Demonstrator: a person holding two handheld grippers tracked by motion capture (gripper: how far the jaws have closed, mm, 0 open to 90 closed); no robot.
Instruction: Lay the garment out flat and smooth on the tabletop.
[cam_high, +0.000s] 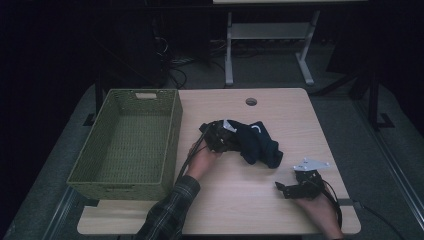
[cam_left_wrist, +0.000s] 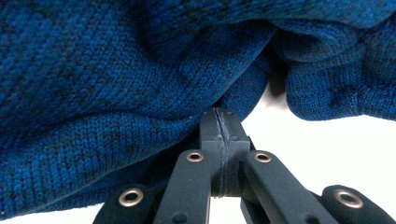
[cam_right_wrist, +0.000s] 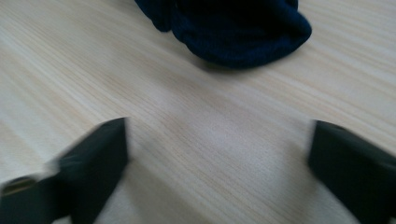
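navy knit garment lies crumpled, diagonal

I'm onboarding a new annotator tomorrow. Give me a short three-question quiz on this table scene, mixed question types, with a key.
1. True or false: the left gripper has its jaws closed on the blue knit garment.
2. Where does the green woven basket stand relative to the garment in the high view? A) left B) right C) on top of it
3. Fill in: the right gripper has its jaws ____ above the bare wooden table.

Key: 1 true; 2 A; 3 open.
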